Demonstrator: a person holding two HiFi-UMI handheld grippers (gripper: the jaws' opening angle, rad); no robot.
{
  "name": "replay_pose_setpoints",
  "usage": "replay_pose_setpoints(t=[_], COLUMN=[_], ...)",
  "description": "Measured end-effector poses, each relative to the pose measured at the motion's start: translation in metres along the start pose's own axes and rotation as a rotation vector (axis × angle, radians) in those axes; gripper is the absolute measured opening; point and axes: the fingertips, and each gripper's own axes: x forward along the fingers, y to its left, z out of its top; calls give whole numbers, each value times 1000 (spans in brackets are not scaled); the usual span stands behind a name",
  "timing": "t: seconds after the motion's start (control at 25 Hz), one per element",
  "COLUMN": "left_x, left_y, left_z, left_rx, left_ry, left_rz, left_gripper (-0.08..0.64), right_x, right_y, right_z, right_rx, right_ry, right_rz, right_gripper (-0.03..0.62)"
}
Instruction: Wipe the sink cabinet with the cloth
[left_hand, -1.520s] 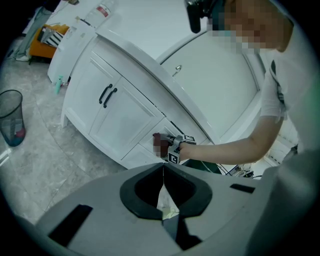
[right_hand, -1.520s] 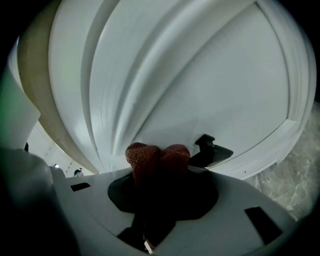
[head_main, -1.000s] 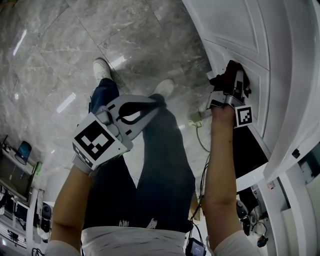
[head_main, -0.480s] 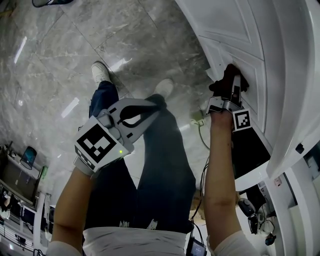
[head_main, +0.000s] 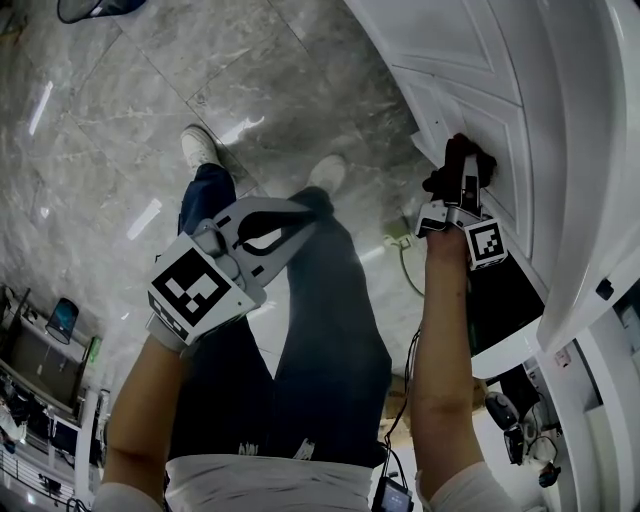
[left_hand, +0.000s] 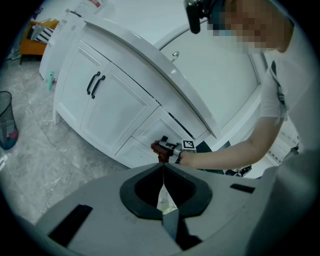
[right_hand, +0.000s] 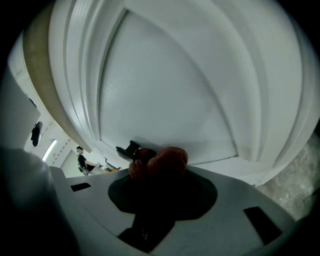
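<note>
The dark red cloth (head_main: 458, 160) is bunched in my right gripper (head_main: 466, 168), which is shut on it and presses it against a recessed panel of the white sink cabinet (head_main: 500, 90). In the right gripper view the cloth (right_hand: 159, 161) fills the jaws of the right gripper (right_hand: 157, 169), right in front of the cabinet panel (right_hand: 165, 95). My left gripper (head_main: 300, 214) hangs shut and empty over my legs, away from the cabinet. The left gripper view shows the left gripper (left_hand: 162, 169) pointing at the cloth (left_hand: 157, 147) and the cabinet (left_hand: 115, 110).
A dark open compartment (head_main: 498, 300) lies below my right forearm. A cable (head_main: 404, 272) trails on the marble floor (head_main: 120, 110) near the cabinet base. Black door handles (left_hand: 94, 84) sit on the far doors, and a wastebasket (left_hand: 7, 120) stands at the left.
My right gripper has slid a little along the door panel with the cloth in it. The left gripper has hardly moved.
</note>
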Motion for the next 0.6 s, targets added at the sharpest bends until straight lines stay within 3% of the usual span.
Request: replay_pose_setpoints(t=[0.2, 0.6], left_x=[3, 12], left_y=[-4, -15], left_z=[-2, -3], left_rx=[17, 48], left_ry=[12, 51], left_rz=[-14, -58], left_gripper=[12, 12], right_x=[-25, -41], right_y=[-15, 1], right_z=[12, 28], right_rx=[67, 192], right_ry=[-49, -135], right_rz=[-15, 17], right_gripper=[126, 124])
